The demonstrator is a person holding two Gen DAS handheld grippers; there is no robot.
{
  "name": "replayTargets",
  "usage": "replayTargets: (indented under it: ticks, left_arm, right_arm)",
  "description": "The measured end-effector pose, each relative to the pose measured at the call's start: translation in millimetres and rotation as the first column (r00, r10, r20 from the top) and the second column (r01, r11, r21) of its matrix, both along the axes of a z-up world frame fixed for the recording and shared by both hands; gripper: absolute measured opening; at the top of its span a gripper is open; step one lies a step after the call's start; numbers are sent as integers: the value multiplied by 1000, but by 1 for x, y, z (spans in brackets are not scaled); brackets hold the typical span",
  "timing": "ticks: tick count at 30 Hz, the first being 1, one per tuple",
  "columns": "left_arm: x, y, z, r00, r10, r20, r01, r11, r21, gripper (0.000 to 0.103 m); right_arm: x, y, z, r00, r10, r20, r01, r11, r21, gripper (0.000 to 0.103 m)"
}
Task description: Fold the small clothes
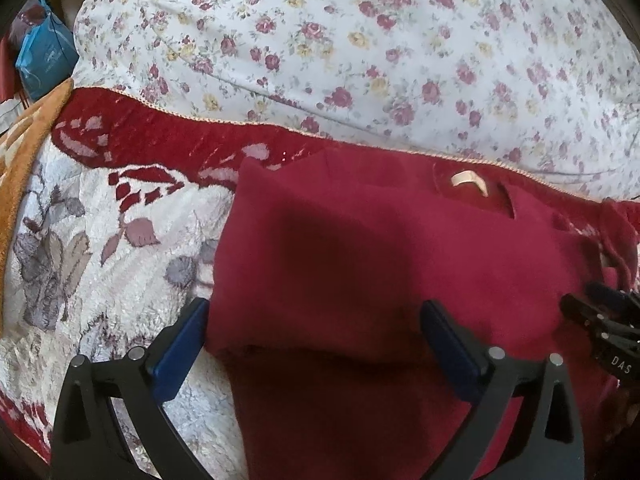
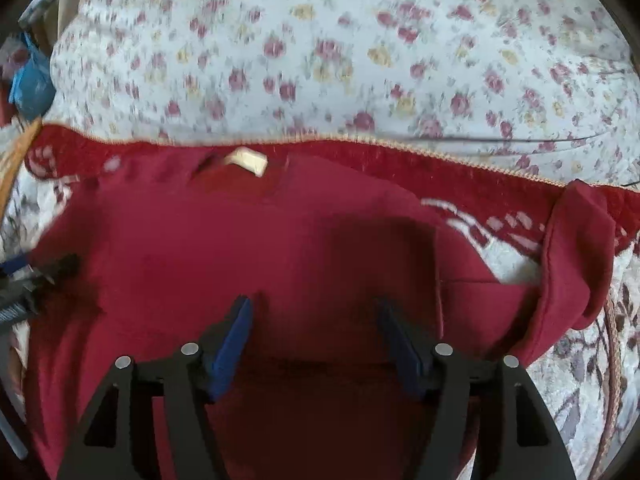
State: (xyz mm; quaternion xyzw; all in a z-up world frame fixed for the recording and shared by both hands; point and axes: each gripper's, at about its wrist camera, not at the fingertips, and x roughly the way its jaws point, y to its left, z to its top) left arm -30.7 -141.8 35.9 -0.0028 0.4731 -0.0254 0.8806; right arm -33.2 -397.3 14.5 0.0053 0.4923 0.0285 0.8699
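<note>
A dark red top (image 1: 360, 248) lies flat on a plush blanket, its cream neck label (image 1: 468, 182) at the far side. My left gripper (image 1: 314, 306) is open wide just above the top's left part, the left finger at the cloth's edge, nothing pinched. In the right wrist view the same top (image 2: 240, 240) and label (image 2: 248, 160) show, with one sleeve (image 2: 572, 260) bent over at the right. My right gripper (image 2: 314, 302) is open over the top's right part, holding nothing. Each gripper appears at the rim of the other's view: the right gripper (image 1: 600, 320), the left gripper (image 2: 40, 276).
The white and red plush blanket (image 1: 120, 260) covers the bed under the top. Beyond it bulges a white quilt with small flowers (image 1: 360, 40). An orange blanket edge (image 1: 24, 152) and a blue bag (image 1: 44, 60) sit at the far left.
</note>
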Motion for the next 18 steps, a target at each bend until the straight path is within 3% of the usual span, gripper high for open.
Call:
replayTargets:
  ticks: [4, 6, 9, 13, 18]
  left_arm:
    - [-5, 6, 8, 1000, 10, 12, -9, 999, -41, 102]
    - [-7, 9, 12, 1000, 16, 20, -15, 998, -57, 102]
    - [-9, 11, 16, 999, 26, 32, -24, 997, -70, 102]
    - [-7, 10, 15, 999, 27, 27, -24, 997, -77, 102]
    - [-1, 6, 10, 1000, 10, 7, -9, 998, -62, 102]
  right_arm:
    - [-12, -25, 29, 998, -37, 42, 34, 998, 56, 70]
    - [-16, -56, 47, 991, -100, 85, 99, 995, 23, 72]
    - [-3, -108, 53, 968, -236, 83, 239, 971, -31, 75]
    - [38, -168, 34, 935, -354, -3, 352, 930, -106, 80]
    - [84, -223, -2, 876, -476, -84, 463, 876, -133, 80]
